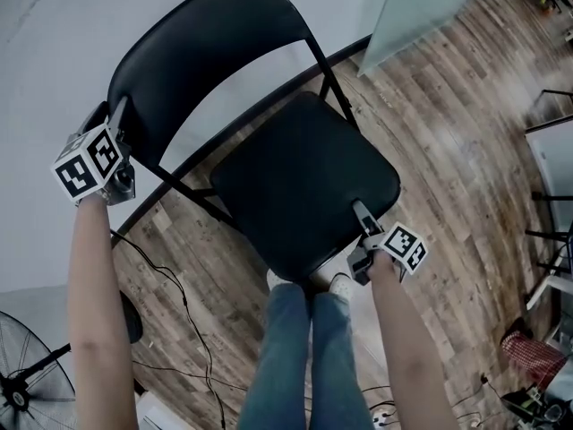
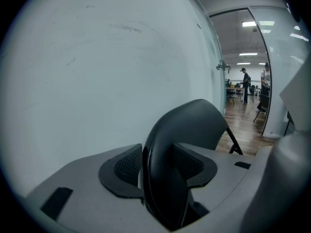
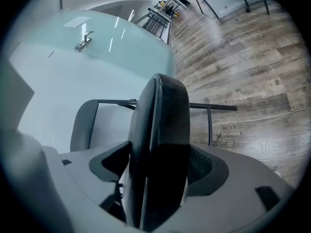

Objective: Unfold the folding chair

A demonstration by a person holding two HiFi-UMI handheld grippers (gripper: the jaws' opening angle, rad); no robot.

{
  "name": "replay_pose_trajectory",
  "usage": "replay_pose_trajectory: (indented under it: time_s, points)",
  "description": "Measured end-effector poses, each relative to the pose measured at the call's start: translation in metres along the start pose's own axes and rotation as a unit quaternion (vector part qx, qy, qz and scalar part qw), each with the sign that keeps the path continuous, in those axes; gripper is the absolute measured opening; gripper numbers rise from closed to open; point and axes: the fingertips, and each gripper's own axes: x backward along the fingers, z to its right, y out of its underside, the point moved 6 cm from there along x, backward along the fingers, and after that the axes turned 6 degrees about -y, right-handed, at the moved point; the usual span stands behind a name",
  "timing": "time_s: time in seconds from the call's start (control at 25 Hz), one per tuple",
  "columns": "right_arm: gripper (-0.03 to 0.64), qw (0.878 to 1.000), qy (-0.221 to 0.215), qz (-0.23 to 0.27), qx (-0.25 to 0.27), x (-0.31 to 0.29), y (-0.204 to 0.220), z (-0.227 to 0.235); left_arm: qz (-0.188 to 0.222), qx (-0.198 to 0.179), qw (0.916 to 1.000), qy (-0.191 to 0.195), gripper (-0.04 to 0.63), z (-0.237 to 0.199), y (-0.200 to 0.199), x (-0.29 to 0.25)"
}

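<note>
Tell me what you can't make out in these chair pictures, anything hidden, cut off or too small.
Head view: leg ends, hidden under the seat.
Head view: fan, cut off by the left edge.
Left gripper view: distant people, too small to describe; the seat, out of frame below the backrest in the left claw.
Right gripper view: seat top, seen only edge-on in the right claw.

wall: plain white wall [image 1: 54, 34], dark baseboard [image 1: 345, 54] at its foot | floor: grey-brown wood planks [image 1: 448, 124] spreading out from the wall | glass: frosted panel [image 1: 421, 7] adjoining the wall, metal handle [image 2: 222, 66] on it | fan: black floor fan [image 1: 22, 370] near the wall, cables [image 1: 179, 287] beside | light: ceiling strip lights [image 2: 249, 24] beyond the wall's far end
</note>
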Motion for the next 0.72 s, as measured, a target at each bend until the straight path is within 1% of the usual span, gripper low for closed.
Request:
replay_pose_trajectory:
  time_s: [0.12, 0.28, 0.4, 0.52, 0.72]
  points:
    - [0.344, 1.0, 0.003, 0.006, -0.001, 0.001, 0.0, 0.005, 0.009, -0.001, 1.0, 0.0, 0.184, 0.003, 0.003, 0.004]
    - [0.401, 1.0, 0.006, 0.003, -0.01, 0.001, 0.001, 0.009, 0.031, -0.004, 0.9995, -0.009, 0.184, 0.009, 0.01, 0.015]
    - [0.414, 1.0, 0.022, -0.009, -0.005, 0.001, 0.003, 0.013, 0.039, -0.005, 0.9991, -0.014, 0.184, 0.015, 0.011, 0.023]
    - [0.427, 0.999, 0.039, -0.013, -0.011, 0.004, 0.003, 0.021, 0.051, -0.008, 0.9985, -0.017, 0.184, 0.023, 0.013, 0.035]
    - [0.43, 0.998, 0.05, -0.024, -0.011, 0.007, 0.004, 0.034, 0.05, -0.012, 0.9984, -0.025, 0.184, 0.035, 0.017, 0.049]
